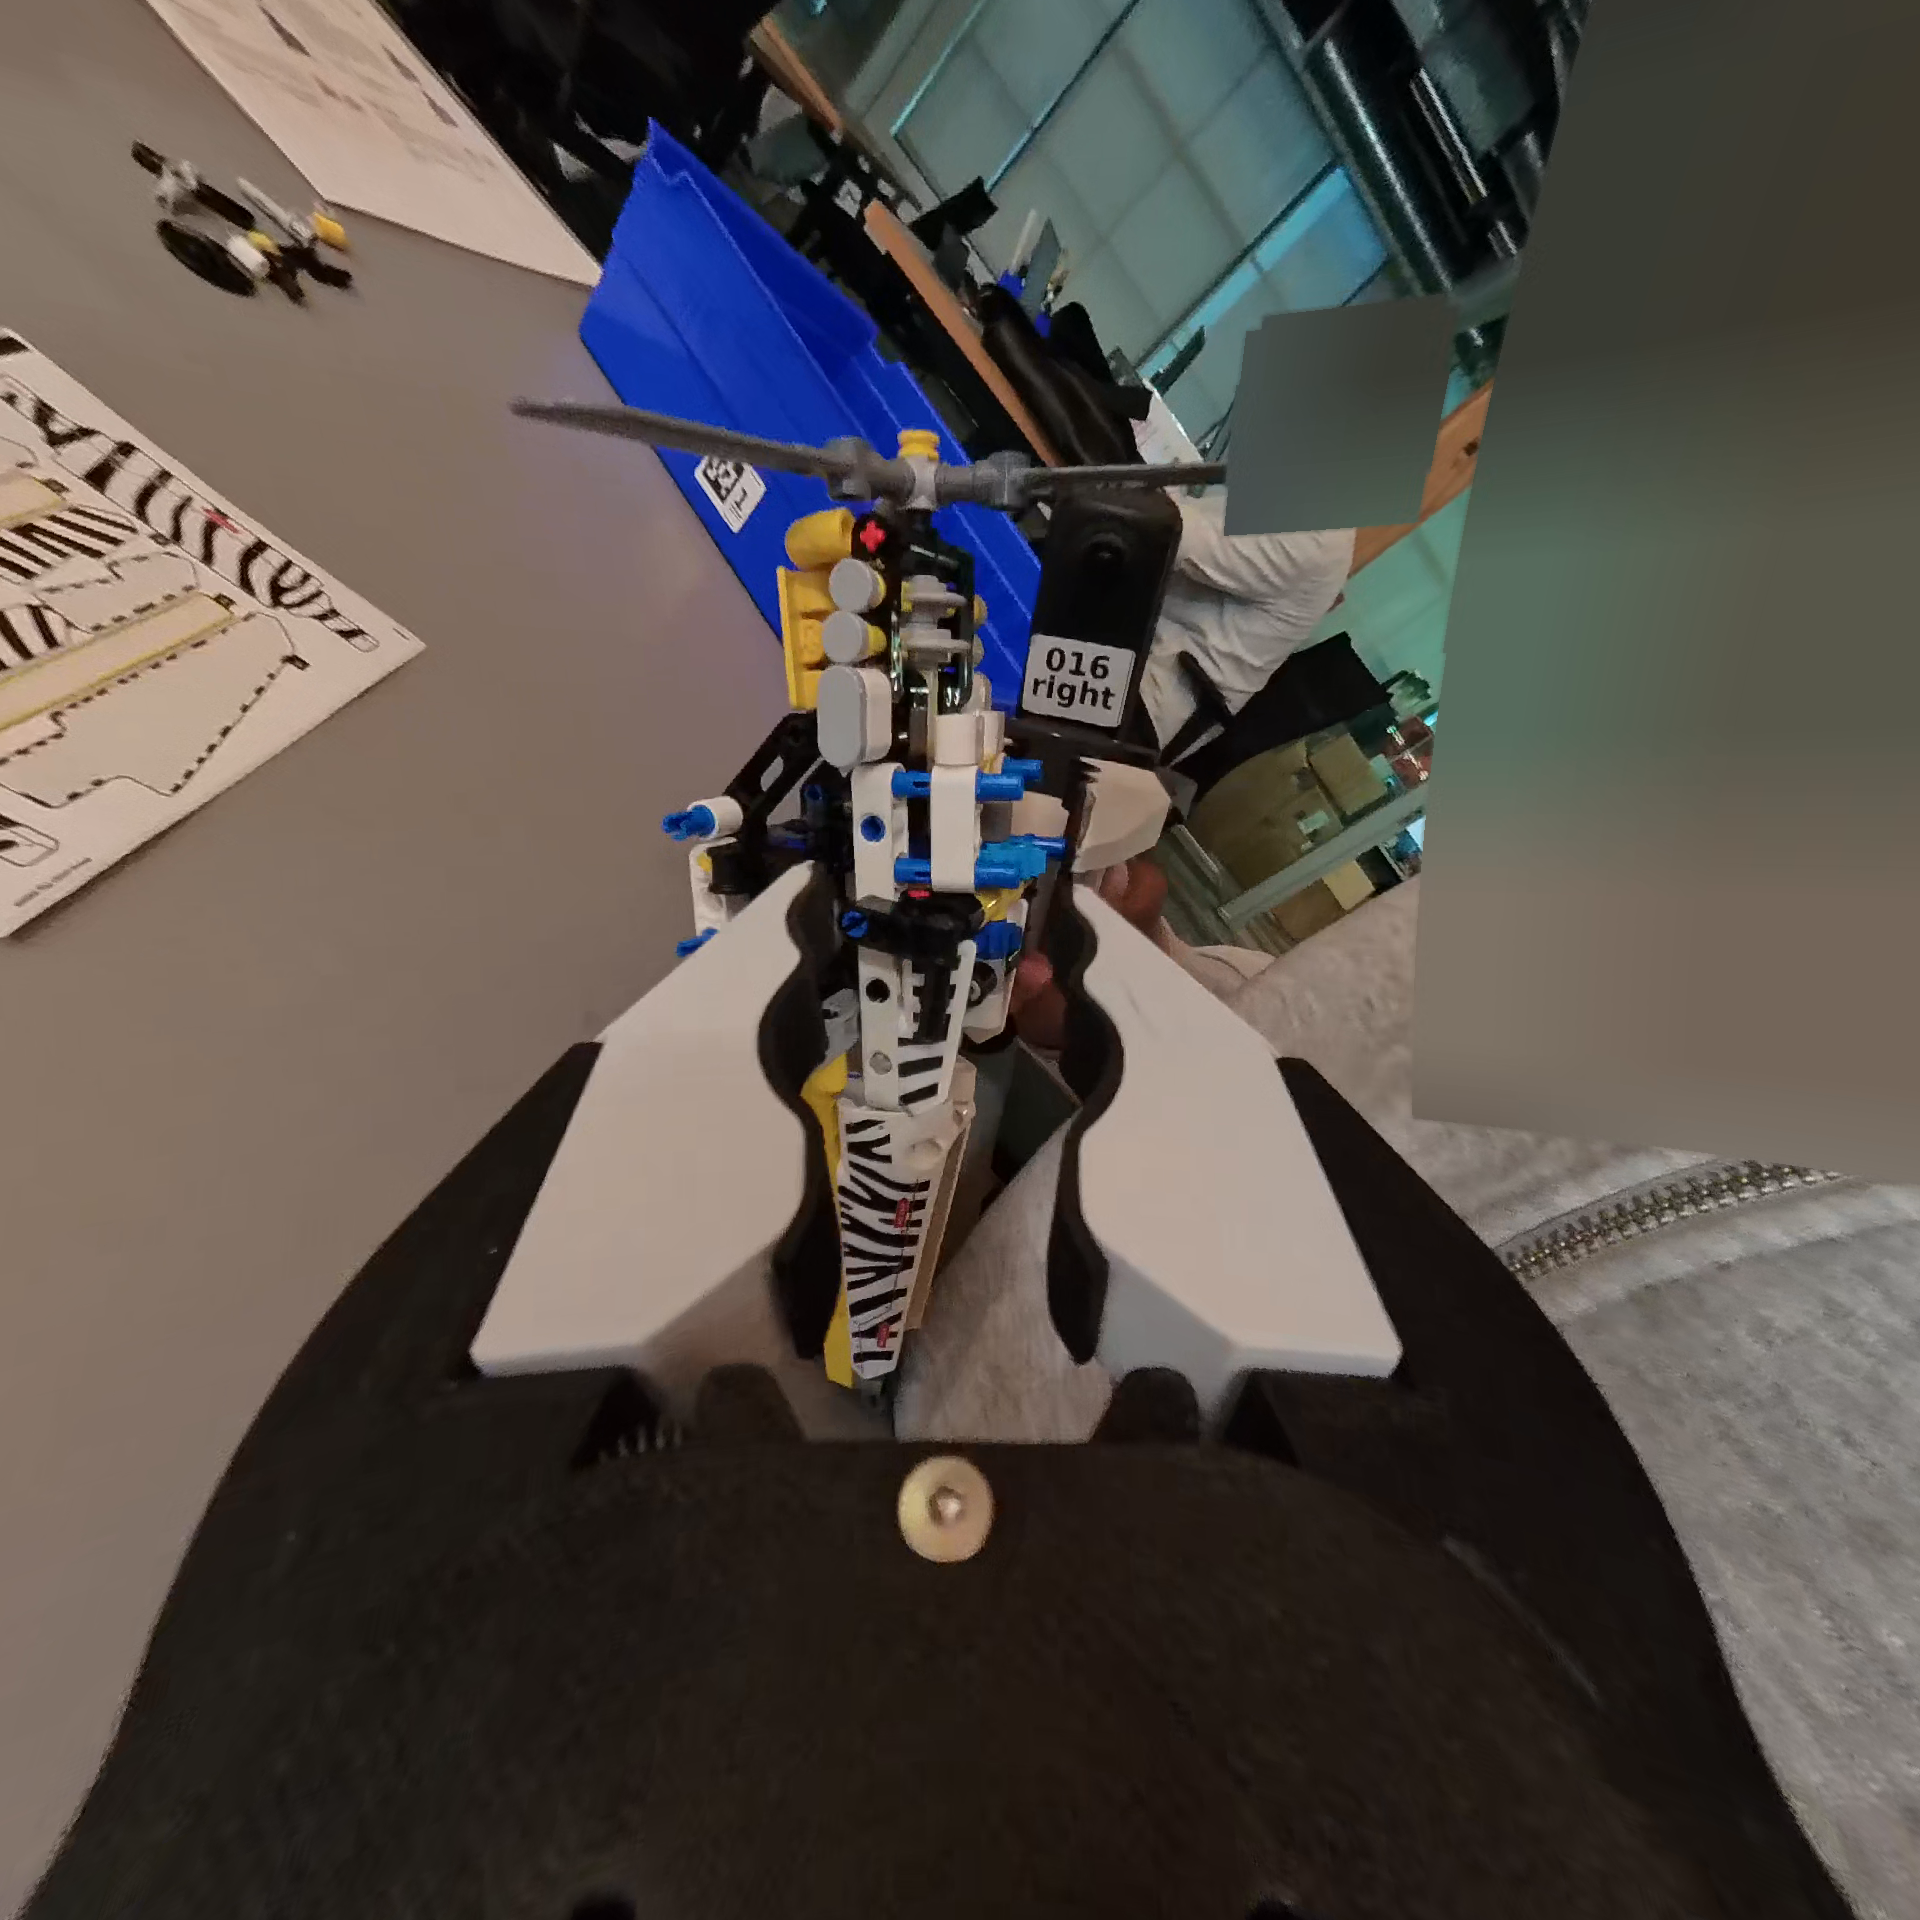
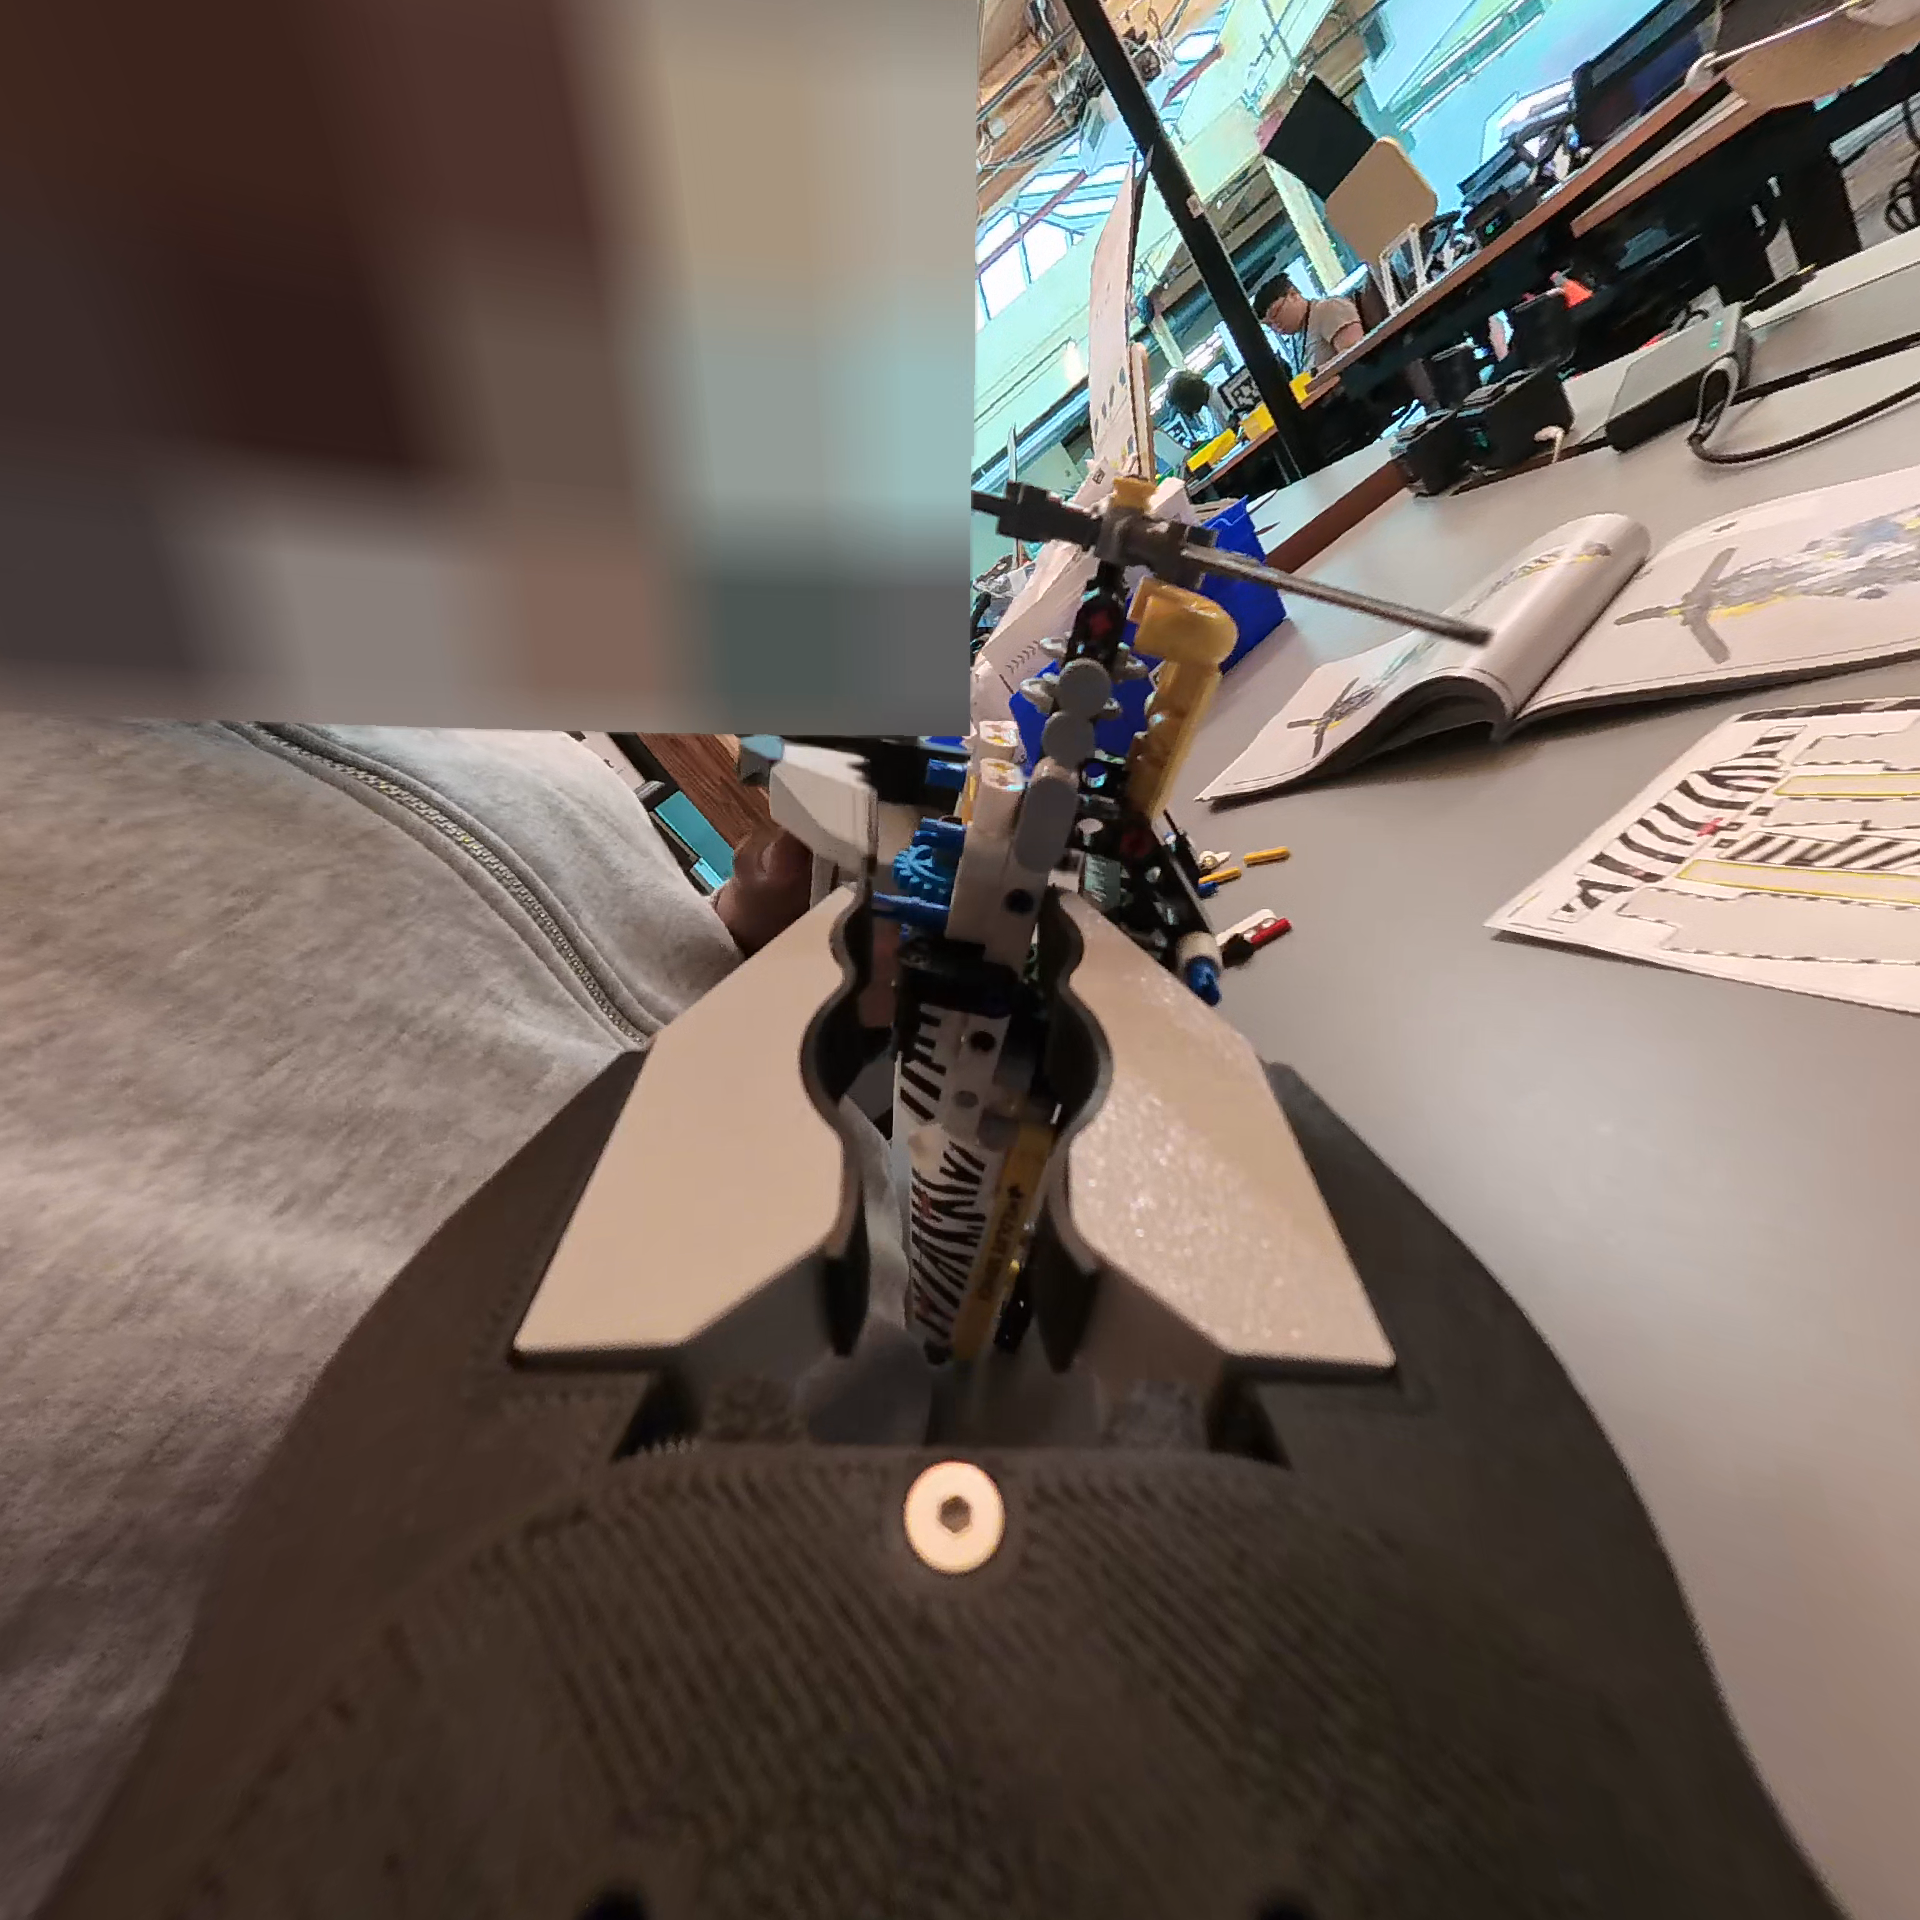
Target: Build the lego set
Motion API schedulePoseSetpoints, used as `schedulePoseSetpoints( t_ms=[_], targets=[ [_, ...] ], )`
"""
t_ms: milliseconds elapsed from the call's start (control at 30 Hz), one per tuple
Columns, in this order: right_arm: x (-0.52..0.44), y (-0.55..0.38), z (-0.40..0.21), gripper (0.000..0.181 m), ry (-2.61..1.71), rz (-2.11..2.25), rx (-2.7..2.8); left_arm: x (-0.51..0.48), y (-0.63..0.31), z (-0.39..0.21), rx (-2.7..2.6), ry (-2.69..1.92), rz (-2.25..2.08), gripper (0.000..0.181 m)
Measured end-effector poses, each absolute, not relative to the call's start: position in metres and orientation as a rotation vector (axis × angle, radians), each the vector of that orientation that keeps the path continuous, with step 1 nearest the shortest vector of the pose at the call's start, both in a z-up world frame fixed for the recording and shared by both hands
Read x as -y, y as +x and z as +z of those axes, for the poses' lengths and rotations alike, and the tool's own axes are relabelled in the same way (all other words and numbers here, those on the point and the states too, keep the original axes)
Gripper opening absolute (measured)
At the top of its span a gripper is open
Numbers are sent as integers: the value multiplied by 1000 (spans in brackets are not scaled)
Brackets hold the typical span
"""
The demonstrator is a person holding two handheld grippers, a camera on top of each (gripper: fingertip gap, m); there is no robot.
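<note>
A part-built lego helicopter [image 1: 914, 790] is white, yellow and black, with blue pins, zebra-striped panels and a grey rotor [image 1: 914, 473]. My left gripper [image 1: 945, 904] has its white fingers closed around the striped end of the model and holds it above the grey table [image 1: 416, 831]. In the right wrist view the same helicopter [image 2: 1008, 935] stands between the fingers of my right gripper [image 2: 956, 914], which grips its striped body. The right gripper's body [image 1: 1101, 613] shows behind the model. A finger of the left gripper [image 2: 821, 810] shows to the model's left.
A blue bin [image 1: 748, 343], a zebra sticker sheet [image 1: 156, 644], a paper sheet [image 1: 364, 114] and several loose parts [image 1: 239, 223] lie on the table. An open instruction booklet [image 2: 1558, 634], another view of the sticker sheet [image 2: 1745, 842], small pins [image 2: 1247, 894] and cables [image 2: 1766, 416] lie to the right. A person's grey zip sweatshirt [image 2: 312, 987] is close. Both grippers' tips are close together, under 4 cm apart.
</note>
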State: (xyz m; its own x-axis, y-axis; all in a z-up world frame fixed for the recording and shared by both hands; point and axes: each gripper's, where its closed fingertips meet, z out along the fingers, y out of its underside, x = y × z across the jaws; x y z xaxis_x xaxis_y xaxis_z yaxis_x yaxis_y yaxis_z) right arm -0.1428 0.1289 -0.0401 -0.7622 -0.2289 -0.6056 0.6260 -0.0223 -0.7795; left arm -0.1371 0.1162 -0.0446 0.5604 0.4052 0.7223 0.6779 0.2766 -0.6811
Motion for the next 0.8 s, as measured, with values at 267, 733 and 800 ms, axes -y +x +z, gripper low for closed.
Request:
schedulePoseSetpoints(
  t_ms=[267, 733, 800],
  targets=[
    [-128, -141, -41, 29, 409, -1839, -1669, -115, -138, -46, 1045, -1319, -268, 32],
    [-128, -141, -42, 28, 408, -1829, -1658, -115, -138, -46, 1051, -1289, -311, 28],
    [-128, -141, -42, 28, 408, -1831, -1655, -116, -137, -46, 1051, -1292, -312, 28]
  ],
)
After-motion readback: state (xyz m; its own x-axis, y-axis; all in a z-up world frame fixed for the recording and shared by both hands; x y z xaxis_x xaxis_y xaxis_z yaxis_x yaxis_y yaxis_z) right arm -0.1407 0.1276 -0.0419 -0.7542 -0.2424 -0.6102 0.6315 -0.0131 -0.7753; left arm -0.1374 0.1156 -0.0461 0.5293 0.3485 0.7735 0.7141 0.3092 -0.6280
